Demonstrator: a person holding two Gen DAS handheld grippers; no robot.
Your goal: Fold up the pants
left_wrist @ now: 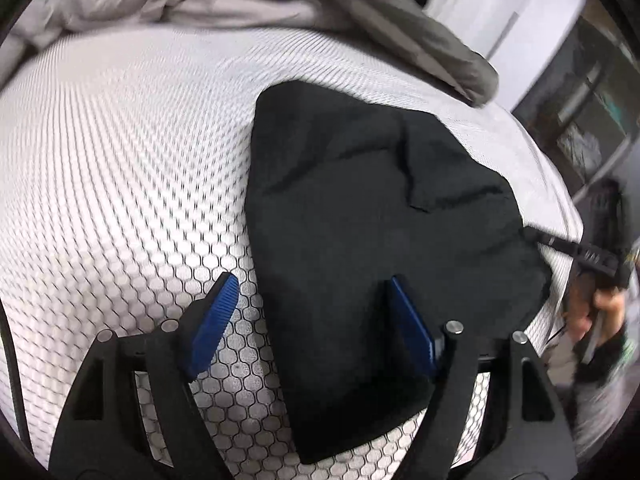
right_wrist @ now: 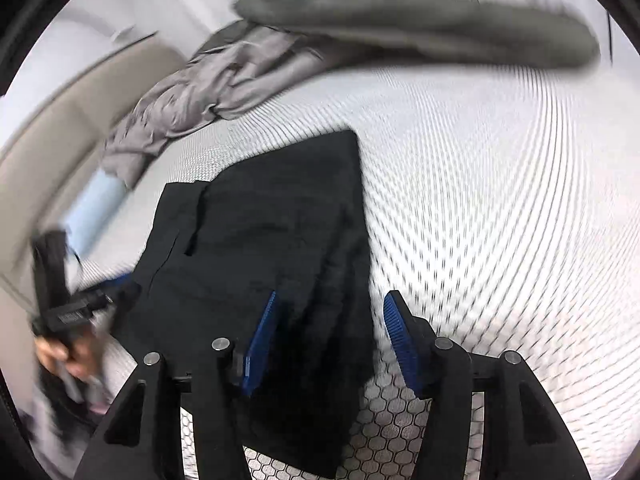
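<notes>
Black pants (left_wrist: 360, 208) lie folded into a flat, compact stack on a white mattress (left_wrist: 120, 180) with a honeycomb pattern. My left gripper (left_wrist: 312, 278) hovers over their near left edge. It is open, with one blue pad over the bare mattress and the other over the cloth. In the right wrist view the pants (right_wrist: 272, 232) reach away from me. My right gripper (right_wrist: 332, 294) stands open astride their right edge and grips nothing. Each view shows the other gripper, held by a hand, at the pants' far side.
A crumpled grey duvet (right_wrist: 192, 96) and a grey pillow (right_wrist: 420, 20) lie at the head of the bed. A beige panel (right_wrist: 48, 128) runs along one side. Dark shelving (left_wrist: 580, 120) stands past the mattress edge. A hand (left_wrist: 600, 312) is at the right rim.
</notes>
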